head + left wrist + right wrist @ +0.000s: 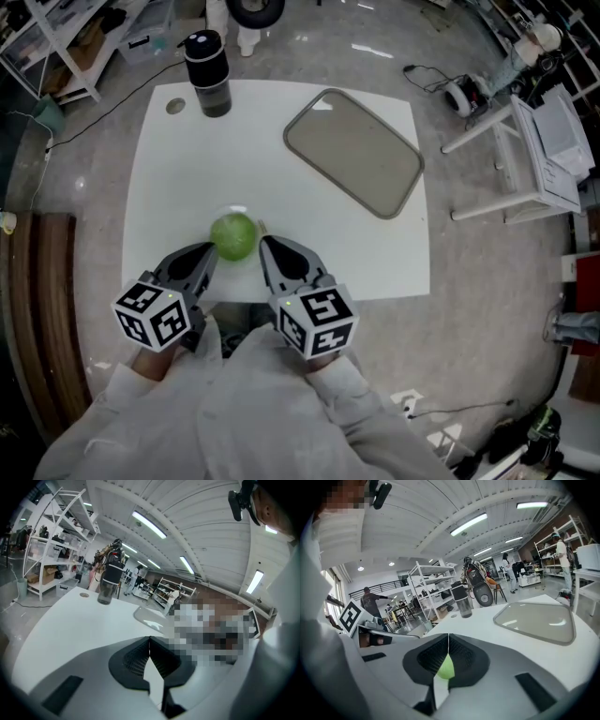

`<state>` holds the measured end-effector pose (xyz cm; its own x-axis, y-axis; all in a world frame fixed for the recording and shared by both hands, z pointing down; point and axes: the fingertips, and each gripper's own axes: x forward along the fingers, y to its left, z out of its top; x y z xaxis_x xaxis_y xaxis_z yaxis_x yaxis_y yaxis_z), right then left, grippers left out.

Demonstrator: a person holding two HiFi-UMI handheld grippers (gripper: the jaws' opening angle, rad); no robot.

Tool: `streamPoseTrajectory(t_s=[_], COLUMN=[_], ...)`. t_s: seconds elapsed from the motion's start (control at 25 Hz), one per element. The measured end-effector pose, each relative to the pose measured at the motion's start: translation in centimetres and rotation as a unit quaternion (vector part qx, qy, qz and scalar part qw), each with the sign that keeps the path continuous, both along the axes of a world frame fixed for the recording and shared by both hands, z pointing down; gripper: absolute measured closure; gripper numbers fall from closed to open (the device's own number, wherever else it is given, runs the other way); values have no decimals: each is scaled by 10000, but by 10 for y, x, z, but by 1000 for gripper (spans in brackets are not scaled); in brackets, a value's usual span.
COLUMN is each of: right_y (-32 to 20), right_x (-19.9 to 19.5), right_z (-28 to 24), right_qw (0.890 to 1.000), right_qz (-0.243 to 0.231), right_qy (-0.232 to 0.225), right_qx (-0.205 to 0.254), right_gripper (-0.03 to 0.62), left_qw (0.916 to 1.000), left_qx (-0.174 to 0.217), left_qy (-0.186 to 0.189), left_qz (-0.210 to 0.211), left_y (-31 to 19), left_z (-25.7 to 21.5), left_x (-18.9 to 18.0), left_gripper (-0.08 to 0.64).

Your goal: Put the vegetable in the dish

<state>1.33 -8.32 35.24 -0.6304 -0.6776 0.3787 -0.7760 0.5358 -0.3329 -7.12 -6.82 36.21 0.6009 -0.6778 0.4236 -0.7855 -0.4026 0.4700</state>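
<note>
A round green vegetable point(233, 236) lies on the white table point(169, 178) near its front edge. My left gripper point(210, 254) sits just to its left and my right gripper point(263, 243) just to its right, both tips close beside it. In the left gripper view the left gripper point(150, 640) has its jaws shut tip to tip with nothing between them. The right gripper point(448, 638) is shut too; the vegetable point(446, 667) shows green through the gap under its jaws, not gripped. The grey oblong dish point(354, 150) rests empty at the table's far right.
A black bottle point(207, 73) stands at the table's far left corner, next to a small round hole point(175, 106). White shelving point(525, 155) stands off the right side, cables lie on the floor, and a brown bench point(37, 309) runs along the left.
</note>
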Motion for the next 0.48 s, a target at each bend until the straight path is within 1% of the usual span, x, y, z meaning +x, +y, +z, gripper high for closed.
streamPoseTrajectory(t_s=[0.12, 0.28, 0.48], right_y=[1, 3, 3], right_x=[-1, -3, -6], right_z=[8, 22, 36], right_qw=[9999, 9994, 9986], right_qz=[71, 134, 183], right_qy=[-6, 34, 103], right_qx=[-113, -302, -491], right_gripper=[577, 577, 577], left_qw=[9998, 9990, 9984], left_qx=[-169, -346, -469], left_qy=[22, 248, 220], left_qz=[-69, -155, -215], left_y=[-1, -3, -8], left_z=[8, 16, 30], left_x=[-8, -13, -18], left_gripper=[551, 551, 551])
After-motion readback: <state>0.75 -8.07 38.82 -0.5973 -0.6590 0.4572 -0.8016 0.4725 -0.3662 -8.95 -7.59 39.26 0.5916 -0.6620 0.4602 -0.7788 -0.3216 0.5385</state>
